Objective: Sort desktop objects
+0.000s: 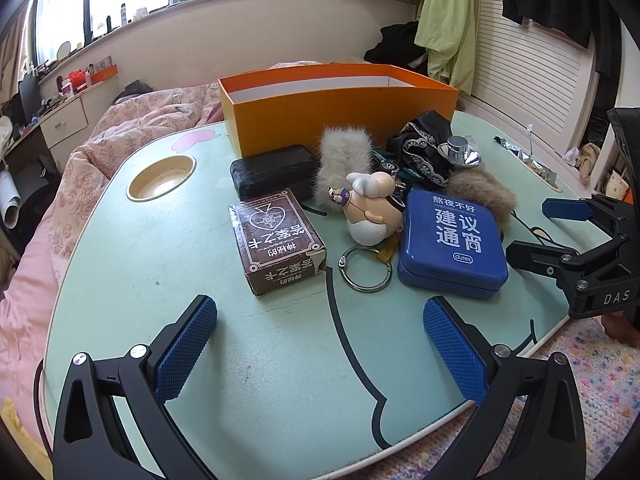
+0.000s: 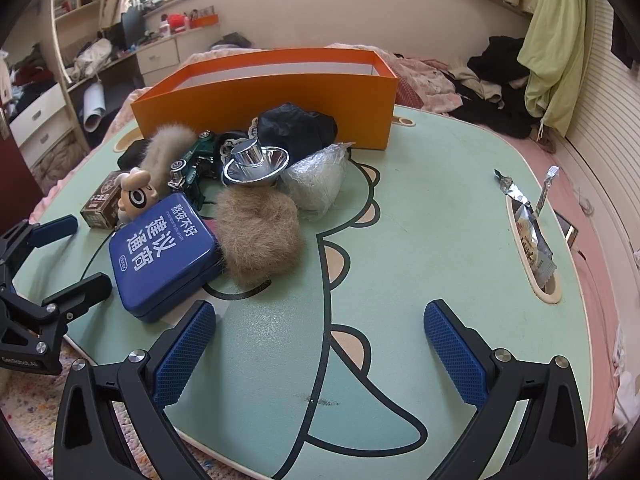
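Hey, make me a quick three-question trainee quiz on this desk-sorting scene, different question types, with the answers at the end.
1. True or false: the orange box already holds sorted items.
2. Multiple choice: the blue tin touches which thing? A) brown fur ball B) snack wrapper C) cup recess
3. Fill in: both the left gripper and the right gripper have jaws that are ____ and hold nothing.

Key: 1 cannot tell, the inside floor is hidden; 2 A; 3 open.
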{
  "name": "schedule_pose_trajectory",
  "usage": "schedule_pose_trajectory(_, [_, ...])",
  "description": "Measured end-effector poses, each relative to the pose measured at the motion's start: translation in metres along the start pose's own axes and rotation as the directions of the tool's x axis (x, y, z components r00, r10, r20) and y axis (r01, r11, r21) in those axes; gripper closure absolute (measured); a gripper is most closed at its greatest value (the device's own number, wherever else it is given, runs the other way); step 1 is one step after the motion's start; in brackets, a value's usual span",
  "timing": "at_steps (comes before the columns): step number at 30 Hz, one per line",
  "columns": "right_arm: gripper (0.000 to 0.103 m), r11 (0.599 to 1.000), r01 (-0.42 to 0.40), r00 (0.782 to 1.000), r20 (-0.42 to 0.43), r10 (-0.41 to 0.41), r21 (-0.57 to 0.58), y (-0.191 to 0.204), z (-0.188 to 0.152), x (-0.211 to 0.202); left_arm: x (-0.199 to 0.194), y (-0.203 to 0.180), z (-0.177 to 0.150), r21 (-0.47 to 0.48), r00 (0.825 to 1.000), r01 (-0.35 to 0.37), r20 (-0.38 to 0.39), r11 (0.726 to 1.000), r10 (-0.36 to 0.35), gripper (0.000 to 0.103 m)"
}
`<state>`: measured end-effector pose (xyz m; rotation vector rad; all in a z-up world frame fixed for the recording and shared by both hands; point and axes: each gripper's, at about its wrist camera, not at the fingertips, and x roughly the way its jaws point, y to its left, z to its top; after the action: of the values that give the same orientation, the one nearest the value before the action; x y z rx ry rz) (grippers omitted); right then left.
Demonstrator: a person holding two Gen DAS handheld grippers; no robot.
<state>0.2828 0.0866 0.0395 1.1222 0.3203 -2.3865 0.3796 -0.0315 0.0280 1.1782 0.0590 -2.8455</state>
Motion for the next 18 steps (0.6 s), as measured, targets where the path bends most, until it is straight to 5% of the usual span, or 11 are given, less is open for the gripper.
schedule_pose_trajectory(18, [0.000, 1.000, 0.000, 1.000, 0.001, 0.000, 0.000, 0.0009, -0.0005, 0.0003, 0.0001, 0.0009, 0.0011, -0.006, 1.000, -0.009, -0.007, 1.000, 0.009, 0.000])
